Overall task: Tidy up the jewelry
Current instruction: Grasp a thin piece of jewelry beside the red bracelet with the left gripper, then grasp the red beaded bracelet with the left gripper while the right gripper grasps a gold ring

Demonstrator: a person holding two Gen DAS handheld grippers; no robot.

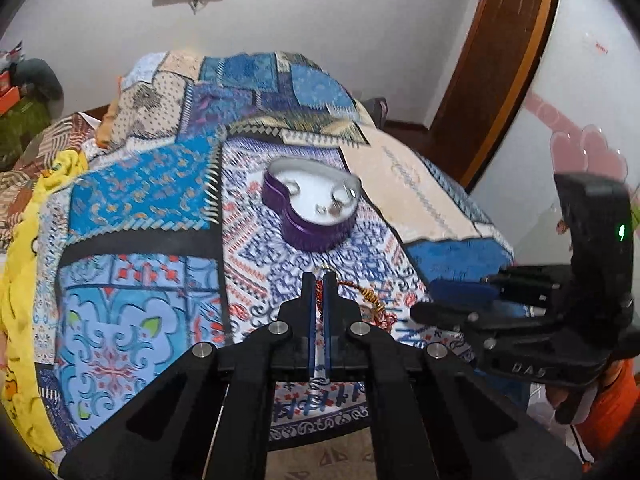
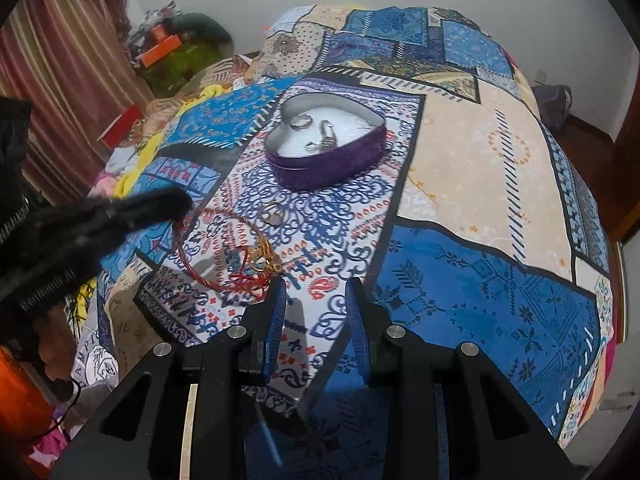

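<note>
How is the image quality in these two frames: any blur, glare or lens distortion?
Left wrist view: strong fisheye bowing, bedspread slightly motion-smeared, purple heart tin soft. Right wrist view: the same bowing but sharper; only the left claw is blurred. Lighting flat in both, no glare.

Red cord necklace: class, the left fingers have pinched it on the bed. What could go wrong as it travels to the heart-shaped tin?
1. The left gripper pinches only one strand of the red cord necklace; it may slip free.
2. The trailing loop and gold charms could snag the right gripper close by.
3. The purple heart tin already holds silver pieces, so the cord may tangle with them.
</note>
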